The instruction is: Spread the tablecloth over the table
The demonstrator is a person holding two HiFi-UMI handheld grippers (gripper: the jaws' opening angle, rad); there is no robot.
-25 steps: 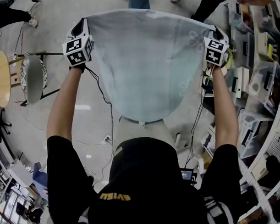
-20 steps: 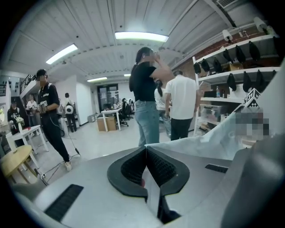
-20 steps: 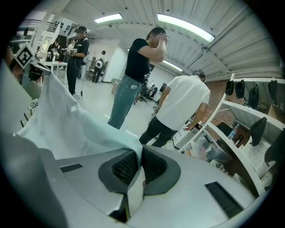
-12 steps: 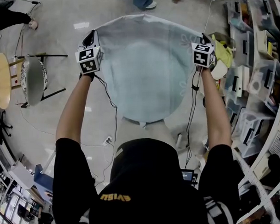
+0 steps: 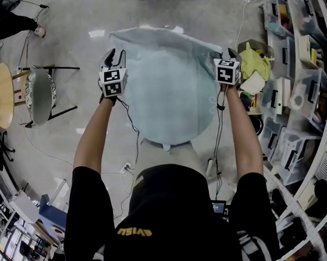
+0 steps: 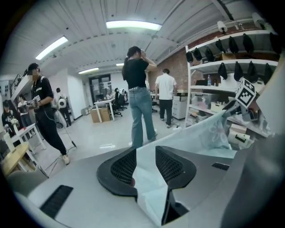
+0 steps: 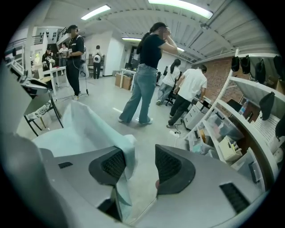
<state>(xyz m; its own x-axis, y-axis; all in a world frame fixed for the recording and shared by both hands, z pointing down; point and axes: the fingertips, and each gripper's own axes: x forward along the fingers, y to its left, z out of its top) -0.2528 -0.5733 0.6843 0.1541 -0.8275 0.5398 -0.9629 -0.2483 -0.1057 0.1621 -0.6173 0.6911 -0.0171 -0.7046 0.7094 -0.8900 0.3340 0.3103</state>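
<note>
A pale blue tablecloth [image 5: 164, 95] lies draped over a round table, which it hides; its far edge still stands in folds. My left gripper [image 5: 113, 57] is at the cloth's left corner and my right gripper [image 5: 231, 52] at its right corner. Both pairs of jaws have just been opening. In the left gripper view the left gripper [image 6: 145, 165] has its pads apart, with the cloth [image 6: 202, 133] loose between them. In the right gripper view the right gripper [image 7: 140, 167] is open too, and the cloth [image 7: 84, 129] hangs against its left pad only.
A chair [image 5: 39, 93] and a round wooden top [image 5: 1, 92] stand at the left. Shelves with plastic bins [image 5: 294, 78] line the right, with a yellow rag [image 5: 255, 63] near my right gripper. Cables [image 5: 127, 161] cross the floor. People [image 6: 140, 102] stand beyond the table.
Both grippers have come down and drawn closer together. The cloth, held up stretched before, has sunk onto the round table. Both pairs of jaws have gone from shut on the corners to open.
</note>
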